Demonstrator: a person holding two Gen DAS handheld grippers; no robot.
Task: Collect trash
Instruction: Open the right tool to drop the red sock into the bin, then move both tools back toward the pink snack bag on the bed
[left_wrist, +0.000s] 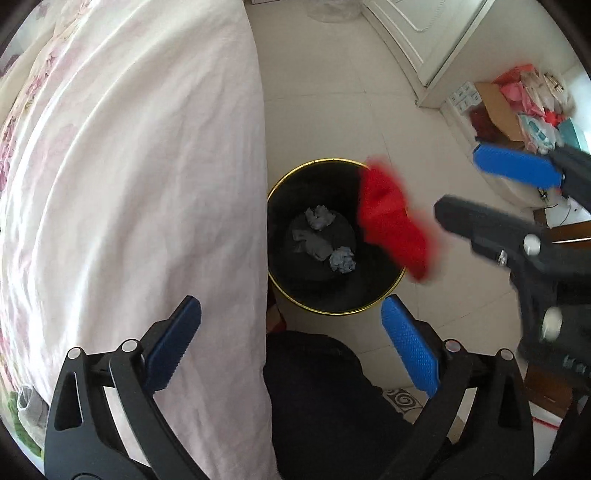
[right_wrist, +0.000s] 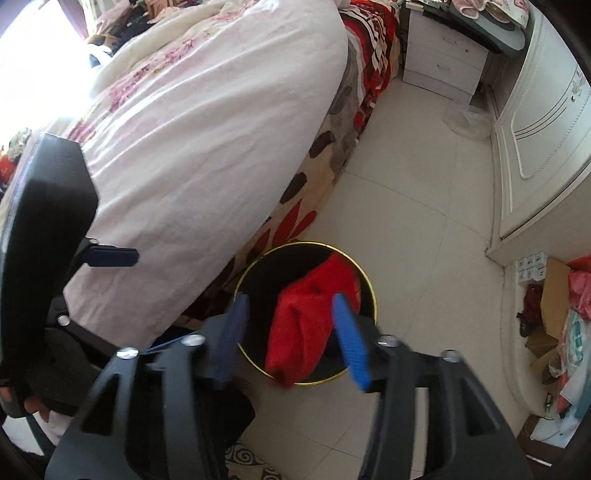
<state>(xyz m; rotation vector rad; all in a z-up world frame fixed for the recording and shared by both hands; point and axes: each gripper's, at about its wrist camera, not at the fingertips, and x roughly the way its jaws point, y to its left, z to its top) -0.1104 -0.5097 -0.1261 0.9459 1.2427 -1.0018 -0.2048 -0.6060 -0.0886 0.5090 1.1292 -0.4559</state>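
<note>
A black trash bin with a gold rim (left_wrist: 280, 184) stands on the tile floor beside the bed, also in the right wrist view (right_wrist: 373, 291). Crumpled grey paper balls (left_wrist: 341, 259) lie at its bottom. A red cloth-like piece (left_wrist: 391, 219) is blurred in the air over the bin's right rim, and in the right wrist view (right_wrist: 303, 332) it sits between my right gripper's spread fingers without being held. My right gripper (right_wrist: 291, 339) is open above the bin; it shows in the left wrist view (left_wrist: 465, 188). My left gripper (left_wrist: 291, 343) is open and empty, near the bin's front.
The bed with a pale pink floral cover (left_wrist: 129, 184) fills the left. A white wardrobe (right_wrist: 543, 129) and white drawers (right_wrist: 439, 62) stand along the far side. A cardboard box with bags and clutter (left_wrist: 517, 107) sits at the right. A dark garment (left_wrist: 317, 387) lies below.
</note>
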